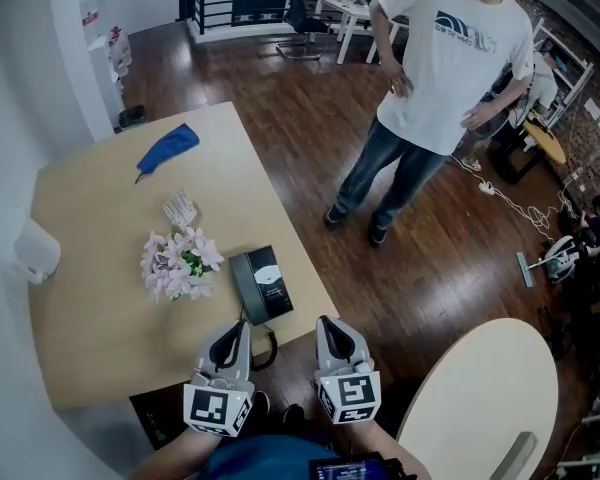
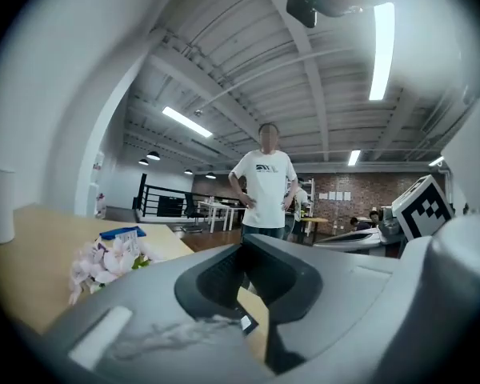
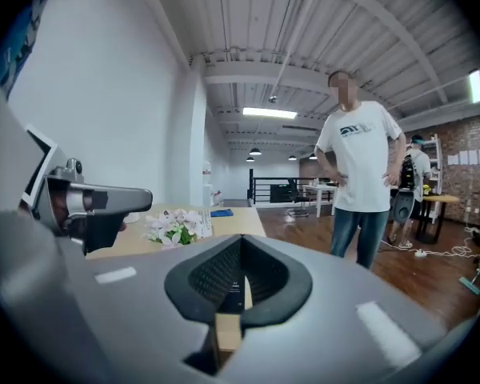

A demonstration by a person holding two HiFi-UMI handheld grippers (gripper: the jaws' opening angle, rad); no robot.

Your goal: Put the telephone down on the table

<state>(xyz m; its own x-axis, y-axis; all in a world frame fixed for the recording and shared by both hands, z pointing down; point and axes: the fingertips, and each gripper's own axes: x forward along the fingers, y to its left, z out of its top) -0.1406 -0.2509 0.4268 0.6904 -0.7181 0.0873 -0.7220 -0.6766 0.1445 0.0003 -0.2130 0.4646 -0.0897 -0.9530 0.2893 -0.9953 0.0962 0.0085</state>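
The telephone (image 1: 261, 284) lies flat on the counter (image 1: 90, 318), close to its right edge and near the front corner. Its long axis runs from the person outward, the far end leaning slightly left. The darker handset side faces the flowers (image 1: 180, 264), which stand just beside it on the left. A dark cord (image 1: 270, 346) loops off its near end.

The left gripper (image 1: 239, 330) is at the counter's front edge, its jaws pressed together and holding nothing, their tips just short of the telephone's near end. The right gripper (image 1: 330, 328) is off the front corner, over the floor, its jaws likewise together and empty, to the right of the telephone.

A wide bare stretch of counter lies left of the flowers, with a blue cloth (image 1: 168, 148) at the far side. A person (image 1: 440, 68) stands on the wooden floor well beyond the right edge.
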